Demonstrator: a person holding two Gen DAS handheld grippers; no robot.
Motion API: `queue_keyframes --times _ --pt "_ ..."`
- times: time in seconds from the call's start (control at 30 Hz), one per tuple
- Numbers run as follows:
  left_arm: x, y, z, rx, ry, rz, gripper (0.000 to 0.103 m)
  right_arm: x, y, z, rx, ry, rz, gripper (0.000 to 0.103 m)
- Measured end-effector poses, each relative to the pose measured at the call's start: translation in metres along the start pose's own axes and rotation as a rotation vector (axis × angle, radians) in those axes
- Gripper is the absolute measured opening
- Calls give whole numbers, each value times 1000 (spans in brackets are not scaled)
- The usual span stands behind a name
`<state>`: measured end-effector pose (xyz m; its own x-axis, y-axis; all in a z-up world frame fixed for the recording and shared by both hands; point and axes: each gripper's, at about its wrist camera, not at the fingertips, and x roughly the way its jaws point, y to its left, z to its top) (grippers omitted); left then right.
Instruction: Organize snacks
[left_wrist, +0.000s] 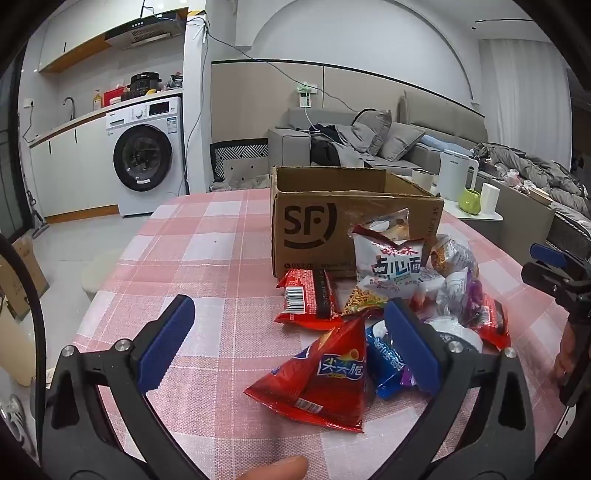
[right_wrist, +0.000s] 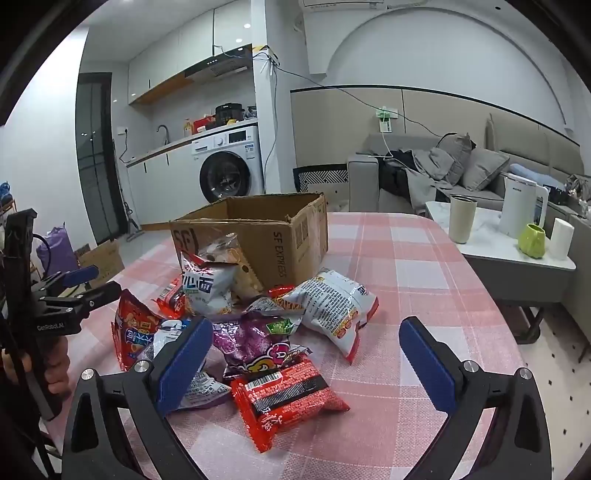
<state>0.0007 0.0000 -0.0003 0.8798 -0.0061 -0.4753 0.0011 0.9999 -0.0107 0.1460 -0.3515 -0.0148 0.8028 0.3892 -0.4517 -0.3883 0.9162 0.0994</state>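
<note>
Worktop (left_wrist: 207, 236) with pink check cloth. Open box (left_wrist: 332, 229) stands on it toward the far side, nothing visible inside. Snack pile (right_wrist: 258, 325) lies on the cloth against the box's near face: red cone bag (left_wrist: 325, 376) nearest the left tool (left_wrist: 291, 343), red flat pack (right_wrist: 284, 395) nearest the right tool (right_wrist: 306, 358). Both tools spread wide, holding nothing, hovering just short of the pile.

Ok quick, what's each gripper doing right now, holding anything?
Left gripper: open, fingers wide, holding nothing.
Right gripper: open, fingers wide, holding nothing.
</note>
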Motion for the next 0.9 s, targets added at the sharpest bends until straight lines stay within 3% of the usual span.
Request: queue_keyframes --times 0.17,0.9 --pt "0 0 0 -12 -2 -11 102 -4 6 2 -47 -11 -20 103" --pt "4 -1 0 -16 9 -31 102 -9 0 -1 -25 -29 8 103"
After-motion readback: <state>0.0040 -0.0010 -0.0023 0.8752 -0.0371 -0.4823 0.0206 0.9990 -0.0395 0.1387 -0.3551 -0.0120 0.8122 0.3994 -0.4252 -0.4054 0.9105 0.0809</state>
